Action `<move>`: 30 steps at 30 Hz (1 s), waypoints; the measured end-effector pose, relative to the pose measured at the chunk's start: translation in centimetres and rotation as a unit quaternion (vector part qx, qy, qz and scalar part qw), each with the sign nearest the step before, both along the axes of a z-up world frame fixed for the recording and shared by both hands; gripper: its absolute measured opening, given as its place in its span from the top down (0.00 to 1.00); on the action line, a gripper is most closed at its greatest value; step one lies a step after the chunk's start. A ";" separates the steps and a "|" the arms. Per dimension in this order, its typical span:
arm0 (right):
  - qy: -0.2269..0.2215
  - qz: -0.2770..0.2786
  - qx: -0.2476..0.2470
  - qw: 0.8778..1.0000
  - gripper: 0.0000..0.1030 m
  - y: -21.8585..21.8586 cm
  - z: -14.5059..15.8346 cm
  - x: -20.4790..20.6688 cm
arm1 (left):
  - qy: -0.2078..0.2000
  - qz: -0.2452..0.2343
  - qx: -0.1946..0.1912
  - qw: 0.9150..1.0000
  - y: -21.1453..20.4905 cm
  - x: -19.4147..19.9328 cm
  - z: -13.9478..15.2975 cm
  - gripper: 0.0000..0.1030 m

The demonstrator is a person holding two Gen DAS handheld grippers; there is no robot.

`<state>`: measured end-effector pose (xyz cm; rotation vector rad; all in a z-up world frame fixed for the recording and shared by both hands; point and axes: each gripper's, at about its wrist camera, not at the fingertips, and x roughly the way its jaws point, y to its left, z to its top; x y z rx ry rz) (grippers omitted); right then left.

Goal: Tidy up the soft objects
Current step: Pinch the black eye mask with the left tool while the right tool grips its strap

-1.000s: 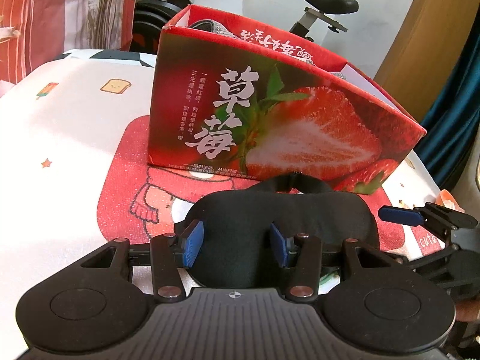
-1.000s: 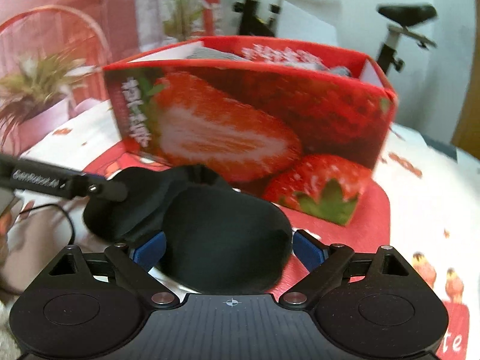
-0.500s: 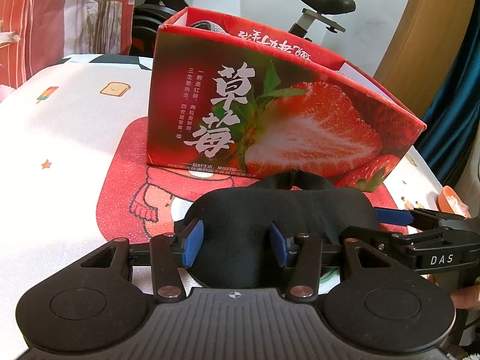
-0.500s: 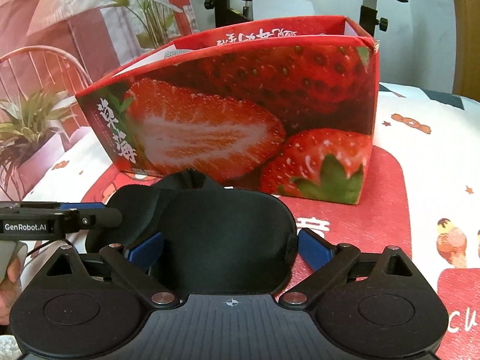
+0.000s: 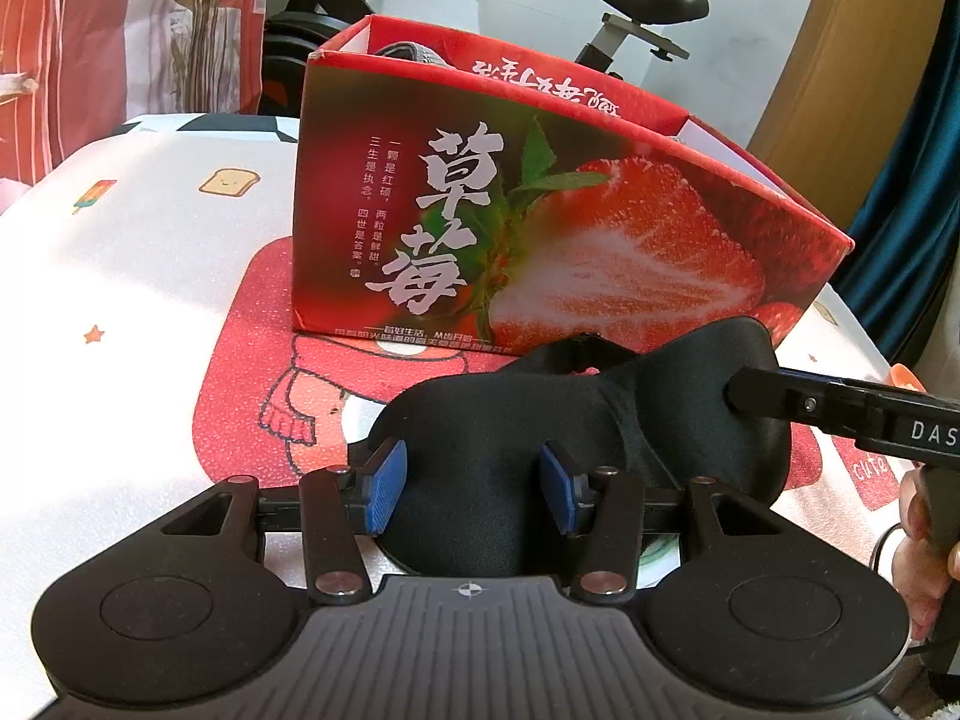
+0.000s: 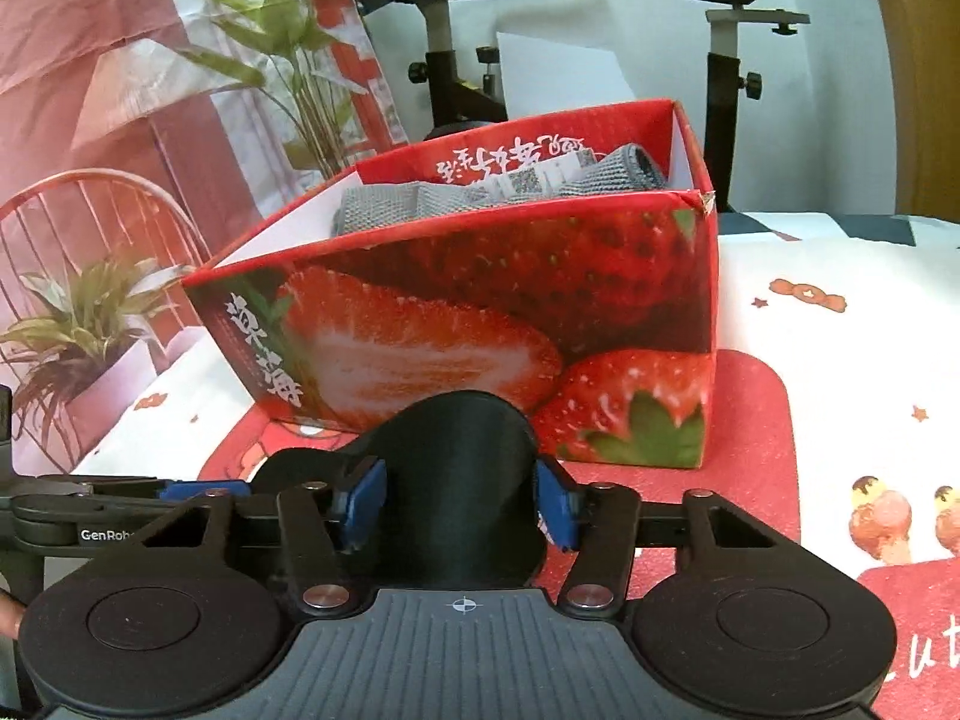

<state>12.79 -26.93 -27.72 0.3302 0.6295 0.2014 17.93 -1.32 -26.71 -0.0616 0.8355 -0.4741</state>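
Note:
A black padded eye mask hangs between both grippers just in front of the red strawberry box. My left gripper is shut on the mask's left end. My right gripper is shut on its right end, which bulges up between the blue pads; the right gripper's finger shows in the left wrist view. The box is open on top and holds grey folded cloths.
The box stands on a red cartoon mat over a white printed tablecloth. An exercise bike and potted plants stand behind the table. A wooden door is at the right.
The right gripper has narrowed from wide open to shut on the mask's right end and lifted it, so the box's inside now shows. The left gripper kept its hold.

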 end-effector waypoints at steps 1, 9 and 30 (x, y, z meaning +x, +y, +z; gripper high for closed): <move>-0.001 0.000 0.003 1.000 0.58 -0.1 0.0 0.0 | 0.000 0.000 0.000 1.000 0.0 0.0 0.0 0.50; 0.006 0.011 -0.004 1.000 0.76 0.4 -0.4 -0.2 | 0.001 0.001 -0.002 1.000 0.0 0.0 0.0 0.50; 0.039 -0.002 -0.010 0.999 0.77 0.5 -2.8 0.2 | 0.018 0.017 -0.010 1.000 1.3 0.6 0.9 0.49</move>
